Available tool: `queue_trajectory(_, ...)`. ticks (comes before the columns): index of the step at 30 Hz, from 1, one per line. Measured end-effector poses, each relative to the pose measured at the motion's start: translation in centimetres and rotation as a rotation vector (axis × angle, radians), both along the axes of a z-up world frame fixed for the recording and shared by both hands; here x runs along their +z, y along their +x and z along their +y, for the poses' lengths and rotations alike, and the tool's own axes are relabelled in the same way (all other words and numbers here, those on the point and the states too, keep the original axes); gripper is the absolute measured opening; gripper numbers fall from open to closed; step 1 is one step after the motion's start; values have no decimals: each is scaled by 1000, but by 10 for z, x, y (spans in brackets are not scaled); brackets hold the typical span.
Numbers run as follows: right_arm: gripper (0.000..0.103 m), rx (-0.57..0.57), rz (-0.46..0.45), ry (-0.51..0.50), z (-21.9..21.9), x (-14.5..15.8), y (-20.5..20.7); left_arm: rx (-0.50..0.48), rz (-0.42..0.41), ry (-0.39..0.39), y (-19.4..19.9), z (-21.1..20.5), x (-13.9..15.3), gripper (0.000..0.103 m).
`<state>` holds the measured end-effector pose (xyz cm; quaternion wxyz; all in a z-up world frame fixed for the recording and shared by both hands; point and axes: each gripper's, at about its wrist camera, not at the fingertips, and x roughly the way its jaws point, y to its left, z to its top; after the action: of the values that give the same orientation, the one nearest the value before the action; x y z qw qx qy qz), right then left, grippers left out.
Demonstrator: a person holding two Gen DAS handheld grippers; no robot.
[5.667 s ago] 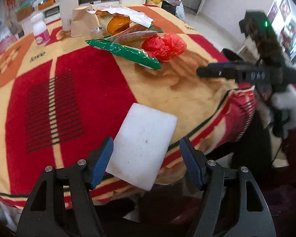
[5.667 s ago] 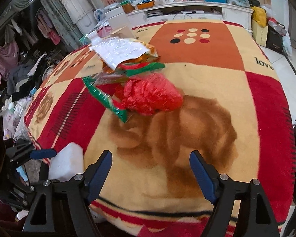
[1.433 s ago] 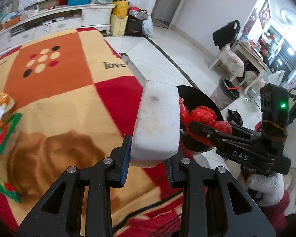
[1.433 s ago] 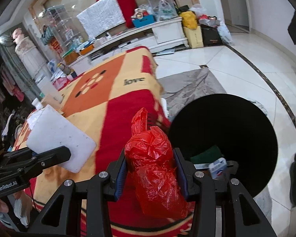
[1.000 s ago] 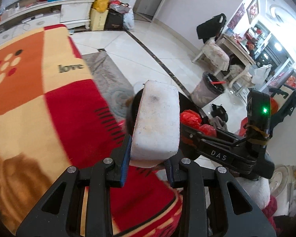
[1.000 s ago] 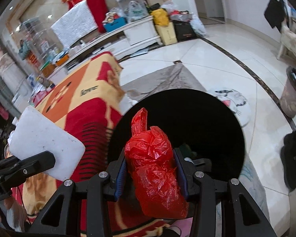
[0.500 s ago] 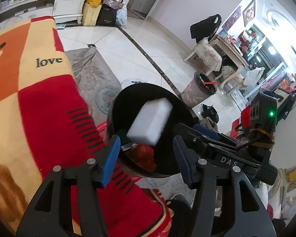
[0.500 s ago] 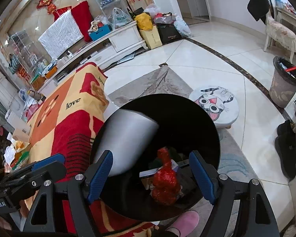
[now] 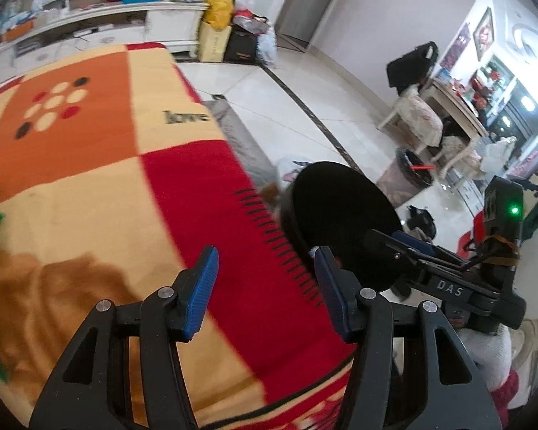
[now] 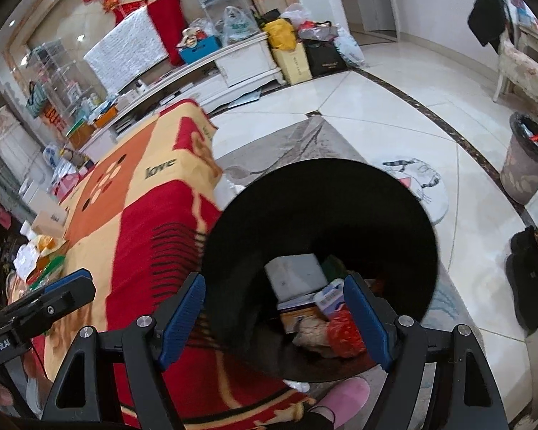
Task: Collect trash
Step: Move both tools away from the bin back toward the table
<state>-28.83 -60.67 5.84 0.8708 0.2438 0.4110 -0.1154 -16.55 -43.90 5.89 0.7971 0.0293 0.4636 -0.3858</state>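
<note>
Claws: left claw point(image 9: 265, 288) & right claw point(image 10: 276, 317) both spread wide, empty, over black bin point(image 10: 233, 251).

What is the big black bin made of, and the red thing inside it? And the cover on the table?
Black bin: probably plastic, smooth and matte, no weave showing.
Red bag: thin plastic film, crinkled and shiny.
Table cover: a fuzzy woven blanket, soft-looking, with printed squares and "love".

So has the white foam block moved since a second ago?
Yes. It left the left gripper above the blanket's edge and now lies inside the black bin, white foam block among the trash.
</note>
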Motion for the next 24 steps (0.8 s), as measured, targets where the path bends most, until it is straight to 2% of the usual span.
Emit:
queue_trajectory(11,77,129,-17,-18,63,15,28,128,-48,32,4,68,7,54)
queue_trajectory(24,77,311,-24,-20,147,24,70,299,-31,0,17,165,18,54)
